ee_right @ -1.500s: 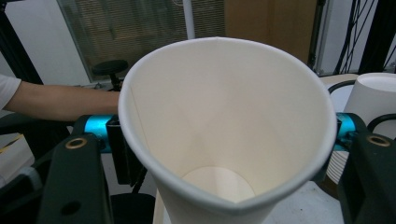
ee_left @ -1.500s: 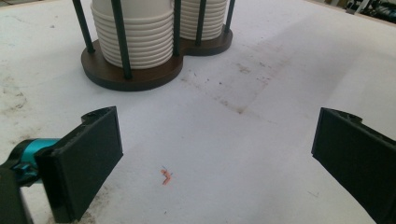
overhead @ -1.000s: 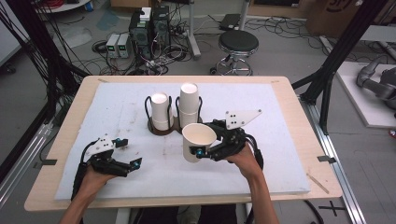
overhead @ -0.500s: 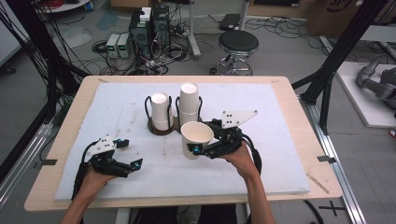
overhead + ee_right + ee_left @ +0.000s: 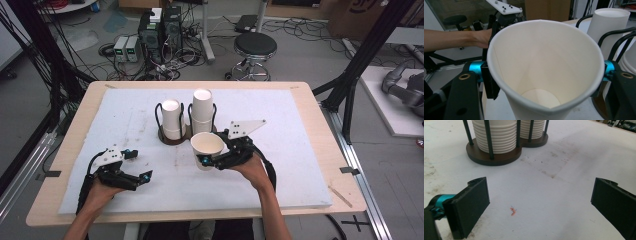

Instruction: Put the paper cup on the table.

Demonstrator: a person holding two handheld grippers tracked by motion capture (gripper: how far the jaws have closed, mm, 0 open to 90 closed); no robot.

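A single white paper cup [image 5: 207, 145] is held above the mat, just in front of the cup holder, with my right gripper [image 5: 210, 158] shut on its sides. In the right gripper view the cup [image 5: 541, 52] opens toward the camera and is empty, squeezed between both jaws of that gripper [image 5: 544, 77]. The dark wire cup holder [image 5: 176, 137] carries two stacks of white cups, a shorter left stack [image 5: 171, 119] and a taller right stack [image 5: 202, 111]. My left gripper [image 5: 134, 166] rests low at the front left, open, nothing between its jaws [image 5: 539, 207].
A white foam mat [image 5: 300, 150] covers the wooden table [image 5: 330, 165]. In the left gripper view the holder's brown base [image 5: 496, 156] stands ahead, and a small orange scrap [image 5: 513, 211] lies on the mat. A stool [image 5: 255, 46] and electronics stand beyond the far edge.
My right gripper has shifted slightly left with the cup, its grey plate swinging the same way. The left gripper has barely moved.
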